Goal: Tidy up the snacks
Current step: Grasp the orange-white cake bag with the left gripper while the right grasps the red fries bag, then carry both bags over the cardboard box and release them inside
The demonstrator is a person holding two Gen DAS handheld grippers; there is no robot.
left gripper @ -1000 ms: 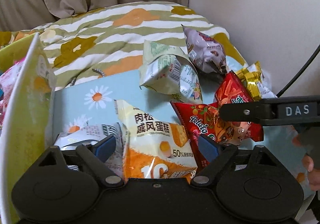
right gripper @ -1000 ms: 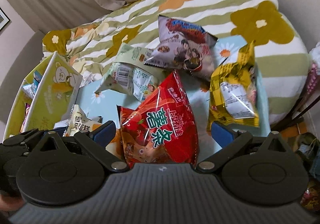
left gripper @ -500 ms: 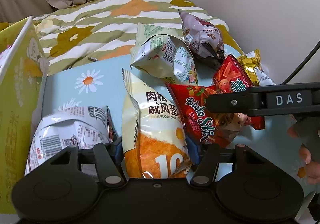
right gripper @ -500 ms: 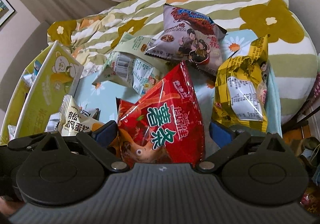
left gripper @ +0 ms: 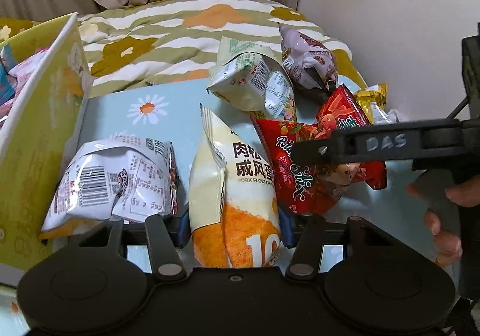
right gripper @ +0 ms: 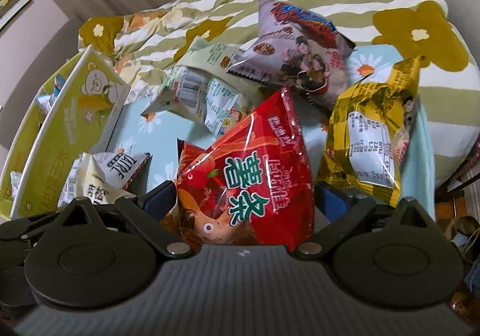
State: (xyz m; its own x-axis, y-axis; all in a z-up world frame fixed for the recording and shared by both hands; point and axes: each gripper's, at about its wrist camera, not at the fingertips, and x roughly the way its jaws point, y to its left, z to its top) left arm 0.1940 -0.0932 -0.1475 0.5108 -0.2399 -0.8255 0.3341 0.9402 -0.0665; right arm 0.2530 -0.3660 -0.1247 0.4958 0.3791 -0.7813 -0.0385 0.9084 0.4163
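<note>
At nine o'clock in the left wrist view stands a yellow-green box (left gripper: 36, 137), open at the top, with pink and blue packets (left gripper: 18, 77) showing inside it; what they are cannot be read. Just beside its wall, at eight o'clock, a white crumpled bag (left gripper: 117, 183) lies on the pale blue daisy cloth (left gripper: 144, 107). At six o'clock the left gripper (left gripper: 234, 228) has its blue pads pressed on both sides of a cream and orange cake bag (left gripper: 237, 201), which stands upright between them. Toward one o'clock lie a pale green bag (left gripper: 255, 80) and a grey-purple bag (left gripper: 306, 62), touching. At three o'clock a red potato-stick bag (left gripper: 288, 168) sits under a black bar marked DAS, next to a person's fingers (left gripper: 441, 225).

In the right wrist view the box (right gripper: 69, 137) is at nine o'clock with a few packets behind its wall. At six o'clock the right gripper (right gripper: 244, 198) stands wide around a red chip bag (right gripper: 249, 186); whether its pads press the bag cannot be told. A yellow bag (right gripper: 372, 137) leans at three o'clock.
</note>
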